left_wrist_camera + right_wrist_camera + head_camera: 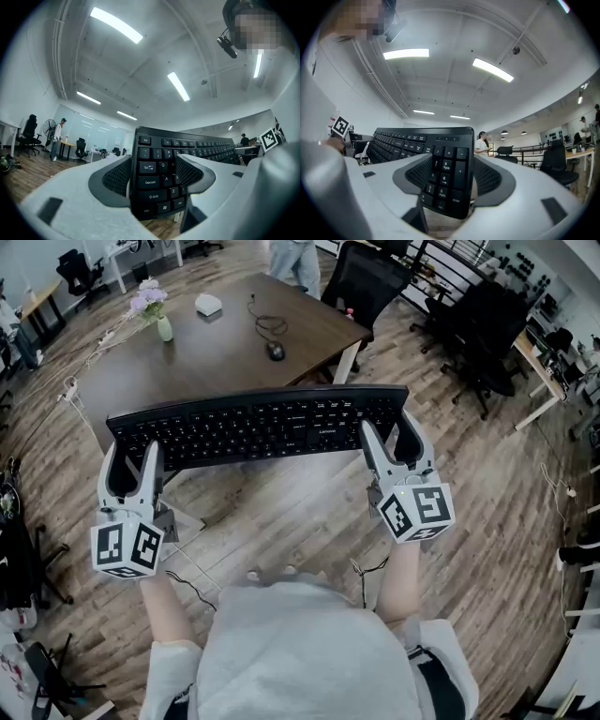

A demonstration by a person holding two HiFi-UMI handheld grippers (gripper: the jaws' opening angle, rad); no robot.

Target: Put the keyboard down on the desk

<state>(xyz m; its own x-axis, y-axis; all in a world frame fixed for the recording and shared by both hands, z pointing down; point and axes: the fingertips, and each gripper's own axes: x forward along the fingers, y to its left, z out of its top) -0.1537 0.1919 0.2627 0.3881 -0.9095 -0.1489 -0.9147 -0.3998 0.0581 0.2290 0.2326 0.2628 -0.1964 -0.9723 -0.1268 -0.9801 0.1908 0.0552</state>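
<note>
A black keyboard [253,427] hangs in the air over the wooden floor, just in front of the brown desk [206,352]. My left gripper [133,454] is shut on its left end. In the left gripper view the pads [115,176] press on both faces by the Tab and Shift keys of the keyboard [159,183]. My right gripper [390,427] is shut on the right end. In the right gripper view the number pad of the keyboard [447,180] sits between the pads [487,178]. The keyboard stands on edge, its keys facing me.
On the desk are a flower vase [163,326], a white box [208,304] and a mouse [275,351] with its cable. Black office chairs [370,277] stand behind and to the right [478,334]. A person [295,259] stands beyond the desk.
</note>
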